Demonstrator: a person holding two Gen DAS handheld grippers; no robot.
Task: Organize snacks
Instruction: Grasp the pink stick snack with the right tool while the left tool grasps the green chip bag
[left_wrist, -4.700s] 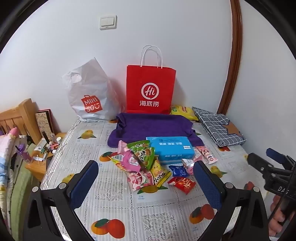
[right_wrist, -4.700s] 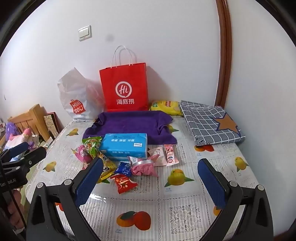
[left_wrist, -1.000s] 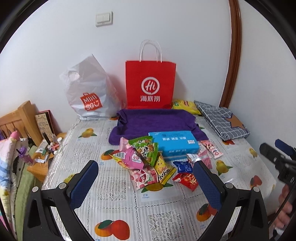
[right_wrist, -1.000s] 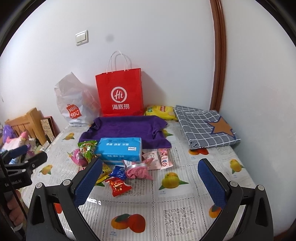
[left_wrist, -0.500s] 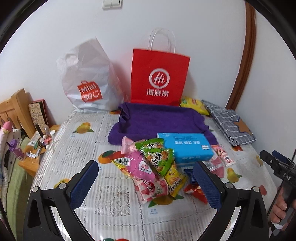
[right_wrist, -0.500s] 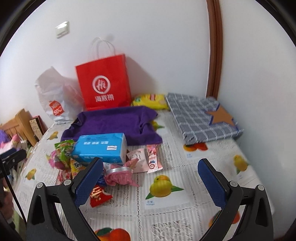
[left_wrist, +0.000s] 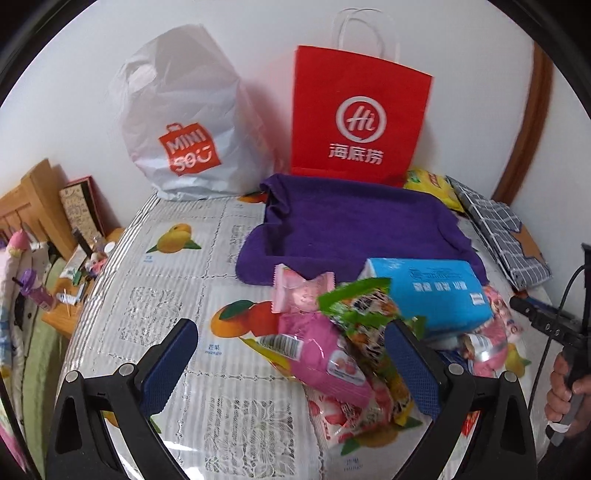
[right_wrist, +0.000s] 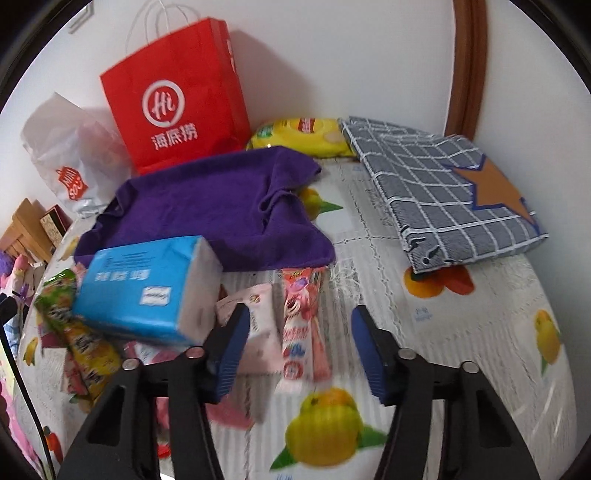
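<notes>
A heap of snack packets lies on the fruit-print cloth (left_wrist: 166, 295). My left gripper (left_wrist: 290, 360) stands open just above its left side. A pink packet (left_wrist: 325, 362) and a green packet (left_wrist: 362, 310) lie between and beyond the fingers, not pressed. My right gripper (right_wrist: 300, 350) hovers low over the heap's right side and its jaws are closing. A long pink strip packet (right_wrist: 303, 325) lies between them, clear of the pads. A pale pink packet (right_wrist: 258, 328) sits at the left finger. A blue tissue pack (right_wrist: 147, 284) rests on the heap.
Behind the heap lie a purple towel (left_wrist: 351, 221), a red paper bag (left_wrist: 358, 114) and a white plastic bag (left_wrist: 184, 122) against the wall. A yellow packet (right_wrist: 303, 133) and a checked cloth bag (right_wrist: 450, 192) lie at the right. A cluttered wooden shelf (left_wrist: 74, 280) borders the left.
Both grippers have come forward and down onto the snack heap, which now looks much larger. The right gripper's jaws have narrowed from wide open around the pink strip packet.
</notes>
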